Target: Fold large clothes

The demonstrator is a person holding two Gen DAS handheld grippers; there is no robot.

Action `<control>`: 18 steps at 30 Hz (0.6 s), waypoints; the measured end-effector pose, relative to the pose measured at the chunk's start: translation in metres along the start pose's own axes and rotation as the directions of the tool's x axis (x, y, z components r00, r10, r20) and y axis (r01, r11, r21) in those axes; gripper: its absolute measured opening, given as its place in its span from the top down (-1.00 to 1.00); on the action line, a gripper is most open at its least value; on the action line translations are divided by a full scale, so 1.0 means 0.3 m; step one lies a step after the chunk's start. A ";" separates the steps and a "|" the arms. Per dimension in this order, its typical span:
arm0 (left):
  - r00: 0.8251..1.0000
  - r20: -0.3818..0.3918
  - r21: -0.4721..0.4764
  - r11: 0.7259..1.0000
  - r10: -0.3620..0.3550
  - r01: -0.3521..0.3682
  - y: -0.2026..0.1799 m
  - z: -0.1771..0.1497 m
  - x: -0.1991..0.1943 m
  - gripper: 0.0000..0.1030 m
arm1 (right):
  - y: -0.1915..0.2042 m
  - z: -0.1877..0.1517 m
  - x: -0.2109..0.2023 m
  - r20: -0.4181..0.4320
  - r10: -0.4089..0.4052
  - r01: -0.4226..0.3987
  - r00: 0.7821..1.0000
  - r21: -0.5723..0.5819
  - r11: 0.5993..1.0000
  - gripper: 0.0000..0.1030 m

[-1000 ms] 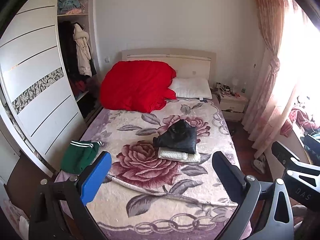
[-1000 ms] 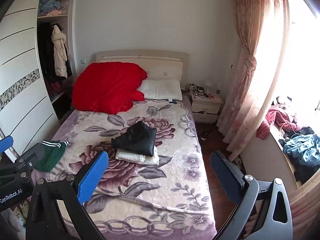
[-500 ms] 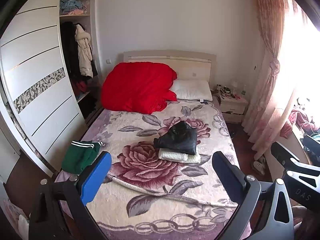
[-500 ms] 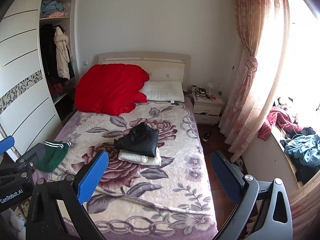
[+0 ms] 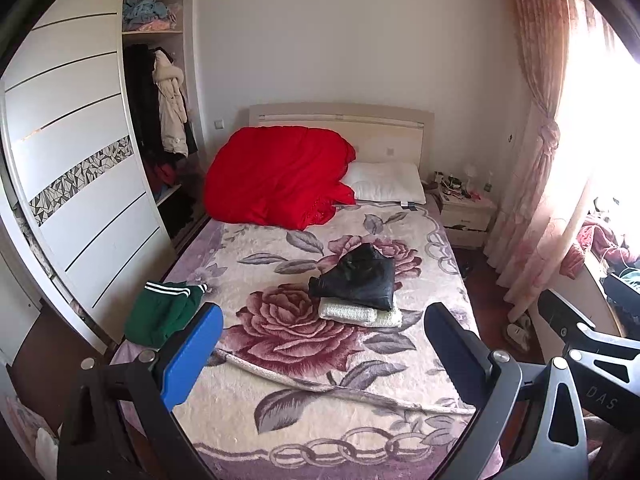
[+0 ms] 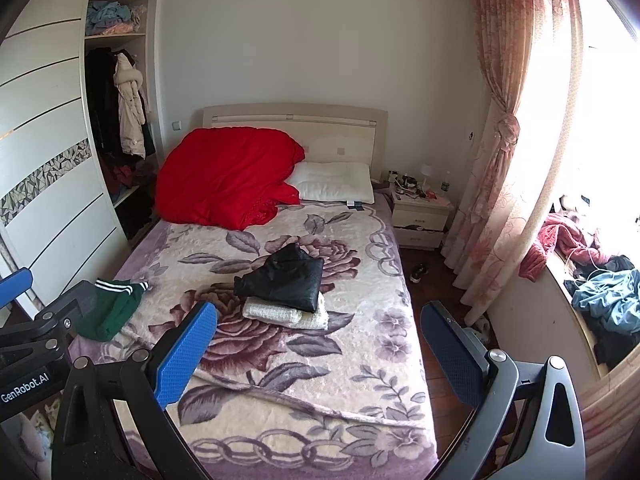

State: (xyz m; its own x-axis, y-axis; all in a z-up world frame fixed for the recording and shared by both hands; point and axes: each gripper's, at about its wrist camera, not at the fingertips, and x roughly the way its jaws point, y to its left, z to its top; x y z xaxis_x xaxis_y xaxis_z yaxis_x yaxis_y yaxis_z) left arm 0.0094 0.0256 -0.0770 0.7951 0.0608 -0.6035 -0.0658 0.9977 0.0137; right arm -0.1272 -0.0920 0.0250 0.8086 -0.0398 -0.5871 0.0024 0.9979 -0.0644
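A folded black garment (image 5: pixel 356 278) lies on a folded white one (image 5: pixel 360 314) in the middle of the bed (image 5: pixel 280 420); the pile also shows in the right wrist view (image 6: pixel 286 278). A crumpled green garment with white stripes (image 5: pixel 164 310) lies at the bed's left edge, also in the right wrist view (image 6: pixel 110 308). My left gripper (image 5: pixel 320 354) is open and empty, held above the foot of the bed. My right gripper (image 6: pixel 318 352) is open and empty beside it, to the right.
A red duvet (image 5: pixel 276 180) and a white pillow (image 5: pixel 384 188) lie at the headboard. A wardrobe (image 5: pixel 80 160) stands on the left, a nightstand (image 5: pixel 466 216) on the right. Curtains (image 6: pixel 508 160) and a clothes pile (image 6: pixel 600 296) fill the window side.
Both grippers have drifted slightly, so the bed sits a little lower in both views. Nothing on the bed has moved, and both grippers stay open.
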 end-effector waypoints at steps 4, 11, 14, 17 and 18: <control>1.000 0.000 -0.002 1.000 0.000 0.000 0.000 0.000 -0.003 -0.99 | 0.010 -0.011 -0.010 0.001 -0.001 0.001 1.000 0.002 1.000 -1.00; 1.000 0.002 -0.004 1.000 0.003 -0.003 -0.003 -0.005 -0.014 -0.99 | 0.011 -0.020 -0.016 0.001 -0.002 0.002 1.000 0.005 1.000 -1.00; 1.000 0.005 -0.006 1.000 0.007 -0.007 -0.001 -0.008 -0.024 -0.99 | 0.012 -0.029 -0.024 0.001 -0.004 0.004 1.000 0.006 1.000 -1.00; 1.000 0.007 -0.009 1.000 0.006 -0.006 -0.003 -0.008 -0.030 -0.99 | 0.011 -0.040 -0.034 0.002 -0.006 0.006 1.000 0.012 1.000 -1.00; 1.000 0.007 -0.009 1.000 0.005 -0.005 -0.002 -0.005 -0.031 -0.99 | 0.009 -0.038 -0.031 0.001 -0.005 0.005 1.000 0.009 1.000 -1.00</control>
State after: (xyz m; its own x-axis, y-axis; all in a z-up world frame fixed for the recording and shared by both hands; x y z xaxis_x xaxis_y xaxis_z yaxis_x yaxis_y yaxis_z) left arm 0.0012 0.0243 -0.0726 0.7991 0.0660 -0.5975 -0.0753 0.9971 0.0094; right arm -0.1415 -0.0895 0.0212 0.8094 -0.0445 -0.5856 0.0116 0.9981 -0.0598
